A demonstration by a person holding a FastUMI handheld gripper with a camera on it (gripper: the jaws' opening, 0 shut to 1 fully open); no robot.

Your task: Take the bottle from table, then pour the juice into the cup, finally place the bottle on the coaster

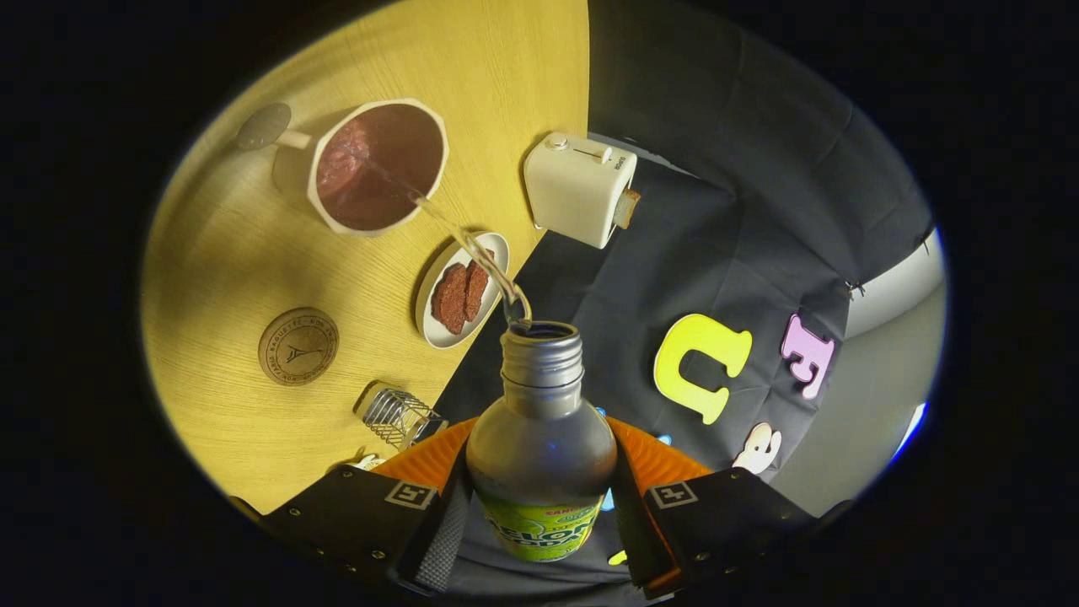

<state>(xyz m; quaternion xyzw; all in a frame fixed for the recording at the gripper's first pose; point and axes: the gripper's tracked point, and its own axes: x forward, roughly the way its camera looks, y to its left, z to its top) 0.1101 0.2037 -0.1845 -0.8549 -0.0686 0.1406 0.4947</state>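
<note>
My gripper (539,514) is shut on a clear bottle (541,438) with a green label, both fingers pressing on its sides. The bottle is uncapped and tilted, its mouth pointing away from the fingers. A thin stream of liquid (472,249) arcs from the mouth into a white angular cup (379,164) with a handle, standing on the wooden table (228,253) well beyond the fingers. The cup's inside looks dark and wet. A round cork coaster (298,346) lies on the table between the cup and my left finger, with nothing on it.
A white oval plate (438,329) with two brown slices lies between the cup and the bottle's mouth. A white toaster (580,187) with bread in it stands at the table's far edge. A small wire rack (396,415) sits near my left finger.
</note>
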